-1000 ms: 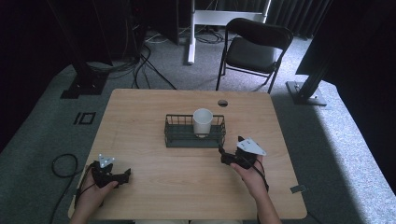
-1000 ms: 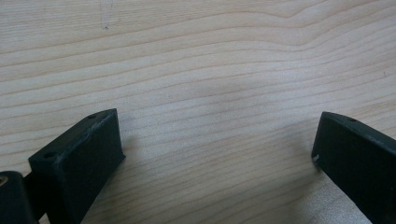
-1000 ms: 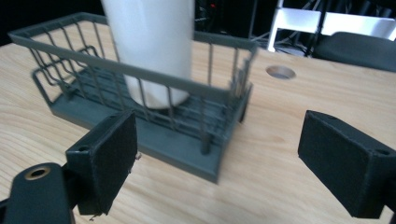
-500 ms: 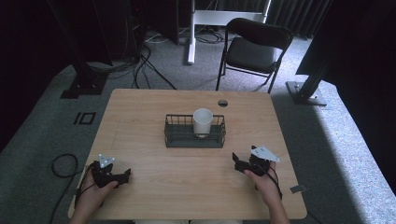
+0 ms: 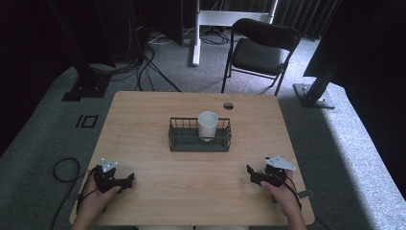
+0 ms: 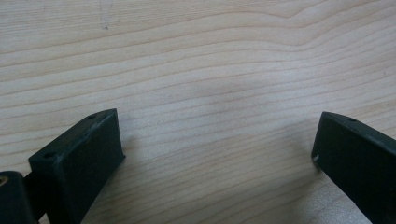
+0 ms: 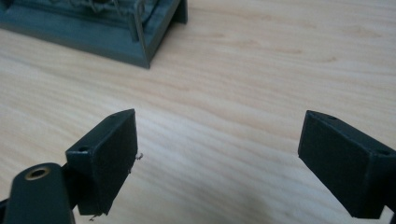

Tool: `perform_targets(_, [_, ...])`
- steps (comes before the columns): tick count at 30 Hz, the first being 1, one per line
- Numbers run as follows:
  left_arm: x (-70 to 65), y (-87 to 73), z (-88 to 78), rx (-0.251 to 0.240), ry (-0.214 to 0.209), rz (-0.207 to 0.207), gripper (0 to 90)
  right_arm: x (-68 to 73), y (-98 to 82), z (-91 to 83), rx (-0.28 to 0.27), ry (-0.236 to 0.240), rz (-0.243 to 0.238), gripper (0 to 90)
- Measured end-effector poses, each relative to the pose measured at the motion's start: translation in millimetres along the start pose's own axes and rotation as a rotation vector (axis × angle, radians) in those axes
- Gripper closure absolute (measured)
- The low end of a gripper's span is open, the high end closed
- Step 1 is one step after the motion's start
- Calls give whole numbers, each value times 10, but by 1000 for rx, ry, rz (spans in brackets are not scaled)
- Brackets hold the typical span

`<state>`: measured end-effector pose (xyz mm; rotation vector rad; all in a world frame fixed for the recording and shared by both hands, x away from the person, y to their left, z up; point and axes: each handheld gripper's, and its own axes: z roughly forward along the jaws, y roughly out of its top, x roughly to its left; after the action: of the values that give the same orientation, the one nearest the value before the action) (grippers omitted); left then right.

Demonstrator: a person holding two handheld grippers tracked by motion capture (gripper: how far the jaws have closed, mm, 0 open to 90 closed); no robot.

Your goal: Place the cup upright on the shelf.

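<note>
A dark wire basket [image 5: 199, 137] stands at the middle of the wooden table [image 5: 158, 110], with a white cup [image 5: 208, 125] upright inside it. My left gripper [image 5: 128, 180] rests low at the table's front left, held by a hand; its jaws stand wide apart over bare wood [image 6: 215, 130], nothing between them. My right gripper [image 5: 250, 173] sits at the front right, also held by a hand. Its jaws are spread wide [image 7: 217, 140] with nothing between them, and a corner of the basket [image 7: 144, 42] shows beyond them.
A round cable hole [image 5: 228, 105] lies near the table's far edge. A black folding chair [image 5: 261, 48] stands beyond the table, with a white desk leg [image 5: 195, 33] and cables on the grey carpet. Dark stand bases [image 5: 313, 93] flank the table.
My right gripper has drawn back from beside the basket toward the table's front right edge. The left gripper has stayed where it was.
</note>
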<state>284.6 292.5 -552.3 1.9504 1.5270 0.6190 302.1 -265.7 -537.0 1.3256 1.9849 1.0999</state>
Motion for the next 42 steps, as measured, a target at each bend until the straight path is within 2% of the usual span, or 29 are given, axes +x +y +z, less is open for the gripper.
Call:
perform_targets(6, [0,0,0,0,0,0,21,-85,-58,-61,33,8,7,118])
perform_targets(13, [0,0,0,0,0,0,21,-176,-113,-80,66,-18,27,118])
perform_targets(18, [0,0,0,0,0,0,21,-258,-156,-86,123,-45,79,118])
perform_targets(21, [0,0,0,0,0,0,21,-283,-186,-73,149,-84,65,118])
perform_targets(26, [0,0,0,0,0,0,21,-307,-227,-45,182,-99,67,117])
perform_targets(31, [1,0,0,0,0,0,21,-308,-225,-36,184,-126,80,114])
perform_targets(42, [0,-1,0,0,0,-1,21,-310,-226,-33,183,-126,81,113])
